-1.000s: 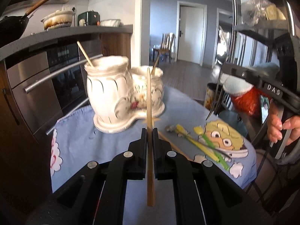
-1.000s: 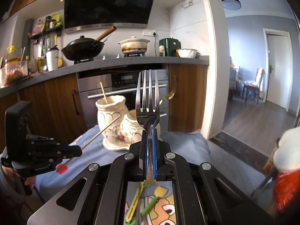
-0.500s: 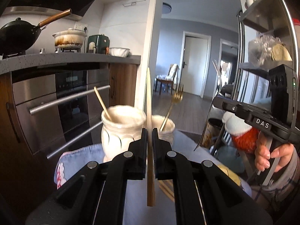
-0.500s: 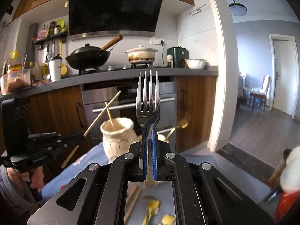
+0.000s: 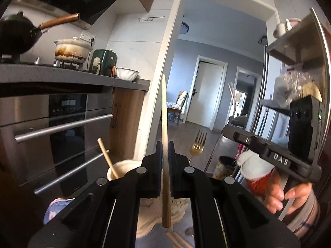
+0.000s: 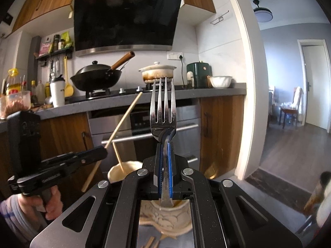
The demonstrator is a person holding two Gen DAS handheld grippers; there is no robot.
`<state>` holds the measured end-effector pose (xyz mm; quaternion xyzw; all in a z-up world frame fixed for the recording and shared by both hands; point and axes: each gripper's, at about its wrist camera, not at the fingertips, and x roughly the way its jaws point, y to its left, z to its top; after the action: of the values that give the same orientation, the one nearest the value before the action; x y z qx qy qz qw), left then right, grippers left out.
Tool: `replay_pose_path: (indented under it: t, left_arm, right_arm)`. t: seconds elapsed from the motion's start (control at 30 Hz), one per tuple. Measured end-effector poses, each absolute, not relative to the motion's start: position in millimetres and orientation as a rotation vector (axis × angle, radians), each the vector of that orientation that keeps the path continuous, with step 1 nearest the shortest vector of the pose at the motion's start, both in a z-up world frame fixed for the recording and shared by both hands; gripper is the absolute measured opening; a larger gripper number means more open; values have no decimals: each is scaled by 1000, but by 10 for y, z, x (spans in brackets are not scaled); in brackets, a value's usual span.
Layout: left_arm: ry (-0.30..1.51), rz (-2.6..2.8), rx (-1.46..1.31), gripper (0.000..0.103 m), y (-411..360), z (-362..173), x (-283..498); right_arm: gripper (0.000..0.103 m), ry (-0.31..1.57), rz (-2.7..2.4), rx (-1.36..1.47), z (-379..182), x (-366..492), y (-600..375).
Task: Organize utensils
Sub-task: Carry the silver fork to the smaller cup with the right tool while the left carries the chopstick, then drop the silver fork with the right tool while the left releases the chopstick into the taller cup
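My left gripper [image 5: 164, 144] is shut on a wooden chopstick [image 5: 164, 111] that stands upright, above the white ceramic double holder [image 5: 122, 168]. One chopstick [image 5: 105, 155] leans in its left pot and a gold fork [image 5: 196, 147] stands in its right pot. My right gripper [image 6: 164, 144] is shut on a silver fork [image 6: 163, 107], tines up, above the same holder [image 6: 122, 170]. The left gripper [image 6: 103, 152] with its chopstick [image 6: 122, 122] shows at the left of the right wrist view. The right gripper's body [image 5: 269, 153] shows at the right of the left wrist view.
An oven front [image 5: 62, 128] and a counter with wok [image 6: 97, 78] and pot [image 6: 157, 72] stand behind. More chopsticks [image 5: 175, 239] lie on the table below. A metal rack [image 5: 300, 62] stands on the right, a doorway [image 6: 289, 124] beyond it.
Both grippers have risen and tilted up with their utensils, so the holder has dropped low in both views. The table's cloth and the yellow-green utensils have left the views.
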<state>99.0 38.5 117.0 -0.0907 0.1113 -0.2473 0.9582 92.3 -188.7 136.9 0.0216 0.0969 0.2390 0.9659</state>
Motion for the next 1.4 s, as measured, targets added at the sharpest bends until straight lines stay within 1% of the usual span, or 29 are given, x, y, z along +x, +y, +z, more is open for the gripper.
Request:
replay_pose_path:
  t: [0.17,0.5,0.67,0.93,1.07,1.4]
  left_arm:
    - [207,-488,-227,6,430,1152,1191]
    - [129,-426,-231,6,422,1027,1395]
    - [161,-419,-203,6,377,913,1477]
    - [162,-379,-101,6,332,868,1260]
    - [195,-368,-110,6,364,826,1247]
    - [212,-371,-117,6,386,775,1237]
  right_arm:
    - [5,183,466,44,1339,1047,-1834]
    - [5,225,460,65,1039,1281,-1799]
    - [5,274,474,63,887,1363,-1790]
    - [6,328,482,57,714,1414,-1759]
    - [6,347,481,50,672,1435,-1743]
    - [6,391,484,38,566,1492,-1682]
